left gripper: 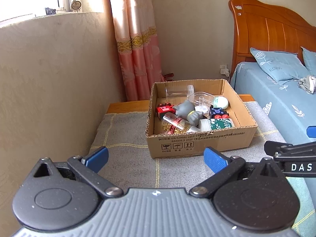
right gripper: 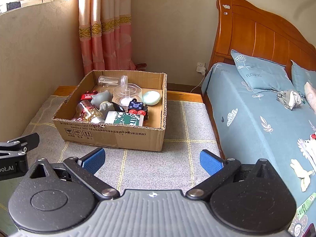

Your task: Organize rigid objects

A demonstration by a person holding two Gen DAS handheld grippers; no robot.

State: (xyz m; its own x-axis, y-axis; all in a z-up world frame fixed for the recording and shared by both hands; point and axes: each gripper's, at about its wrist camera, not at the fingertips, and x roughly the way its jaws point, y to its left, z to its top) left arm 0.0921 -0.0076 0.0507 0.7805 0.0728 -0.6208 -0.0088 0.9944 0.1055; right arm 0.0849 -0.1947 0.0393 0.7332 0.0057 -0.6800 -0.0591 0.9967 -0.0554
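Observation:
An open cardboard box [left gripper: 199, 145] [right gripper: 110, 136] sits on a grey checked mat. It holds several rigid objects: a grey cat figure [left gripper: 186, 109] [right gripper: 102, 99], a green-labelled white bottle [left gripper: 217, 124] [right gripper: 124, 119], a jar of gold bits [left gripper: 173, 124] [right gripper: 86, 113], a red toy [left gripper: 165, 109], a dark blue block toy [left gripper: 217, 113] [right gripper: 137, 107], a mint-green case [left gripper: 221, 101] [right gripper: 152, 97] and clear plastic containers [left gripper: 178, 91] [right gripper: 127, 92]. My left gripper [left gripper: 156, 159] is open and empty, in front of the box. My right gripper [right gripper: 152, 160] is open and empty, also short of the box.
The grey mat [left gripper: 126, 158] [right gripper: 177, 158] covers a low wooden platform. A bed with a blue sheet [right gripper: 256, 118] and wooden headboard [right gripper: 256, 29] stands to the right. A pink curtain [left gripper: 136, 49] hangs behind. The other gripper's body shows at the frame edge [left gripper: 292, 156] [right gripper: 15, 154].

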